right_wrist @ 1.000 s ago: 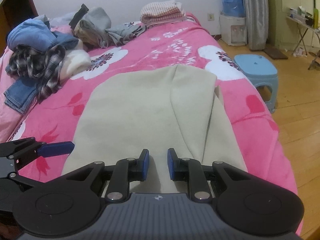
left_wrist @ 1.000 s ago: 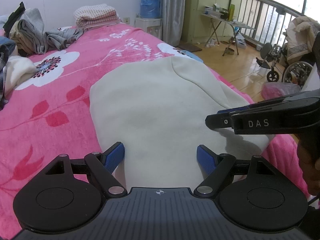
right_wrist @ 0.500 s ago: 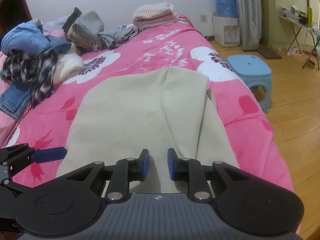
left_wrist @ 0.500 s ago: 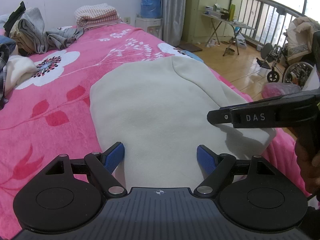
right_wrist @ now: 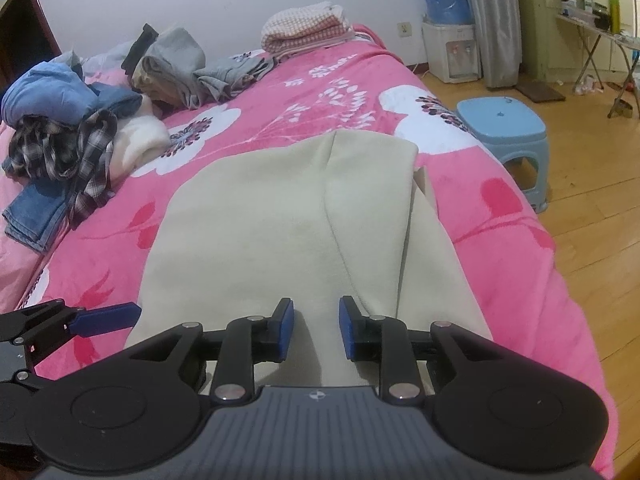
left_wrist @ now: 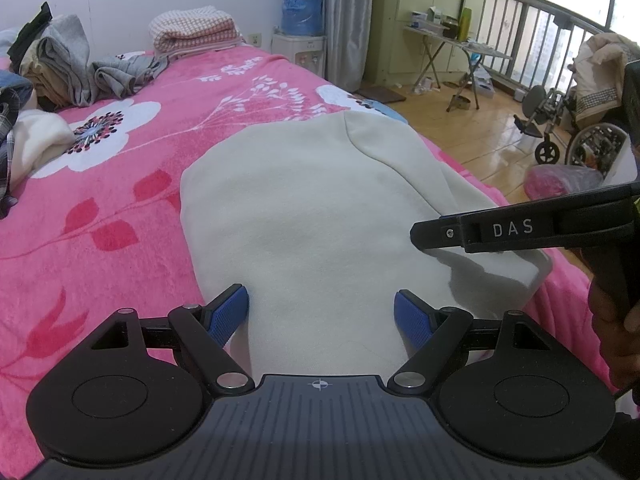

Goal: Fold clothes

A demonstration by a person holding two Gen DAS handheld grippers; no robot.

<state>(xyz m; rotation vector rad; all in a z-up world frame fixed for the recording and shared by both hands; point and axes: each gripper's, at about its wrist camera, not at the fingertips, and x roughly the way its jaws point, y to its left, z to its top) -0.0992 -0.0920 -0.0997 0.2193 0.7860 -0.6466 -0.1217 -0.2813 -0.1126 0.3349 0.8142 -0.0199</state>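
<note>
Garment (left_wrist: 320,216), cream, lies flat on the pink bed (left_wrist: 120,200). Left gripper (left_wrist: 322,314) hovers, jaws wide, released. Right gripper (right_wrist: 316,330) jaws are opening, cloth beneath, ungrasped.

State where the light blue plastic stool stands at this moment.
In the right wrist view the light blue stool stands on the wooden floor at the right, close beside the pink bed and short of the water dispenser.
</note>
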